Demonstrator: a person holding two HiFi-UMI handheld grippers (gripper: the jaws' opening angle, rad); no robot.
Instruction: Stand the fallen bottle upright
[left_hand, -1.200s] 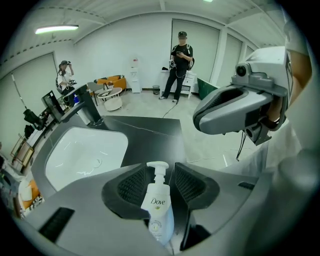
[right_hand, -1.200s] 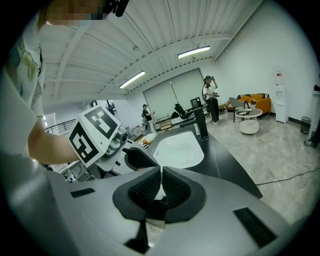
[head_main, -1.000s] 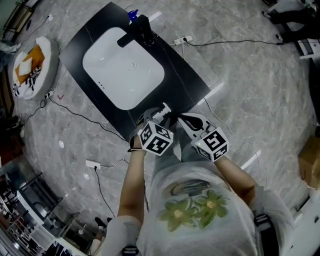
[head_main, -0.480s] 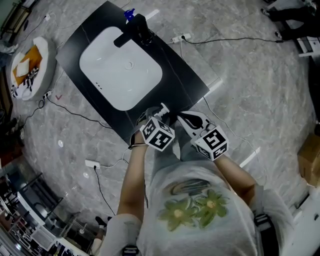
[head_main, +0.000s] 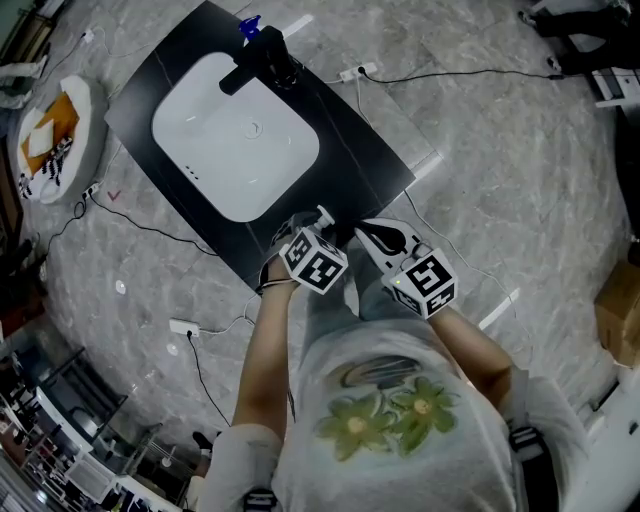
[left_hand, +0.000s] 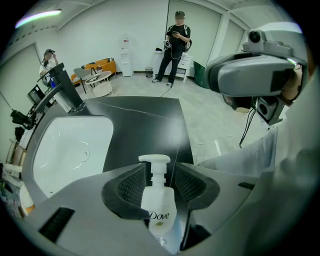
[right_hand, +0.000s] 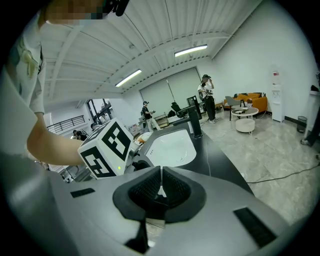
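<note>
Where the left gripper (left_hand: 160, 171) looks along its jaws, they stand part-way apart with the bottle (left_hand: 159, 202) between them, and they seem to bear on its white body rather than on the thin neck, which has a gap at either side; the pump head points away from the camera, out over the black counter (left_hand: 145, 117), so the bottle lies along the gripper and is not upright; I cannot tell whether it touches the counter or hangs just above it; beyond it are the white sink (left_hand: 70, 145) and, at the far rim, the dark faucet (left_hand: 67, 92). The right gripper (right_hand: 160, 175) has its jaws pressed together with nothing between them; in the head view it hovers just beside the left one at the counter's near edge, taking no part. As I judge it, the grasp is made and the rest is left: the bottle has yet to be swung until the pump points up, set base-down on bare counter, and let go; held by a smooth rounded body, it could slip or twist as it tips.
</note>
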